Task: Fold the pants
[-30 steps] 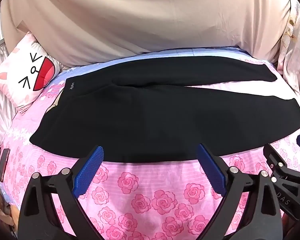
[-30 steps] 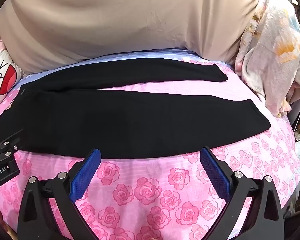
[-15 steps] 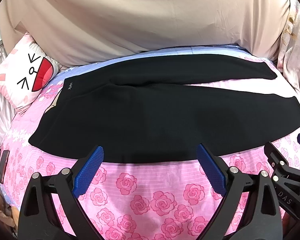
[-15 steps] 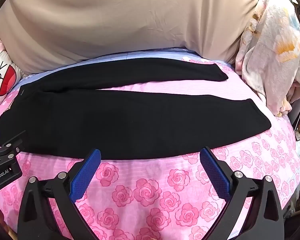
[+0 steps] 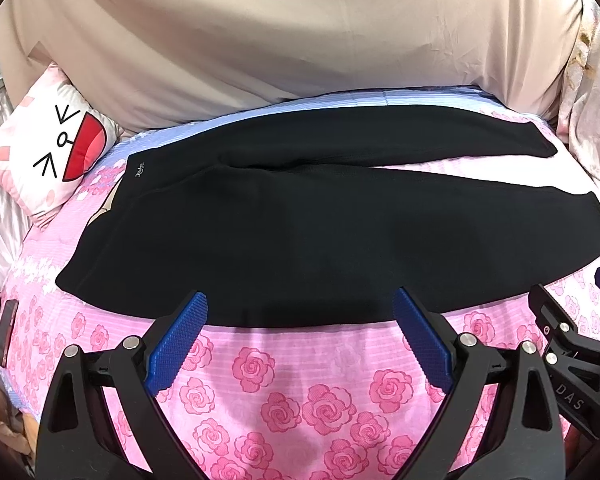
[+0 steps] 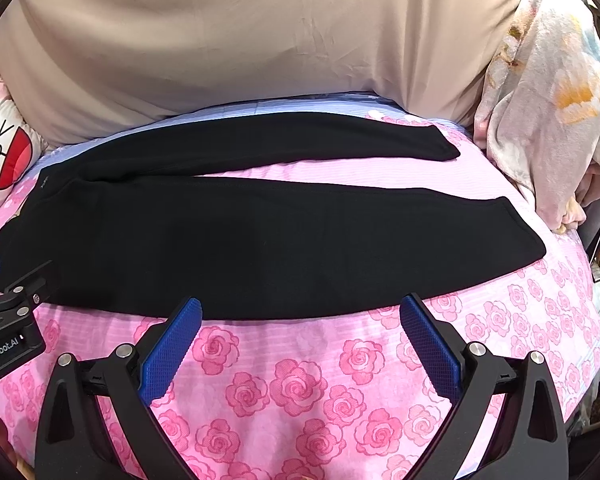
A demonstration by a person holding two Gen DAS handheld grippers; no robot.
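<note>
Black pants [image 5: 300, 232] lie flat on a pink rose-print bed sheet [image 5: 300, 392], waistband to the left, two legs spread apart to the right. They also show in the right wrist view [image 6: 260, 248]. My left gripper [image 5: 300, 304] is open and empty, just above the near edge of the pants. My right gripper [image 6: 300, 308] is open and empty, at the near edge of the near leg. The right gripper shows at the right edge of the left wrist view [image 5: 572, 340]; the left gripper shows at the left edge of the right wrist view [image 6: 8, 320].
A cartoon-face pillow [image 5: 48, 152] lies at the bed's far left. A beige cloth [image 5: 300, 40] covers the back. A floral blanket [image 6: 548, 100] is heaped at the far right. A dark phone [image 5: 5, 332] lies at the bed's left edge.
Both grippers have edged slightly forward toward the near edge of the pants. The pants have not moved.
</note>
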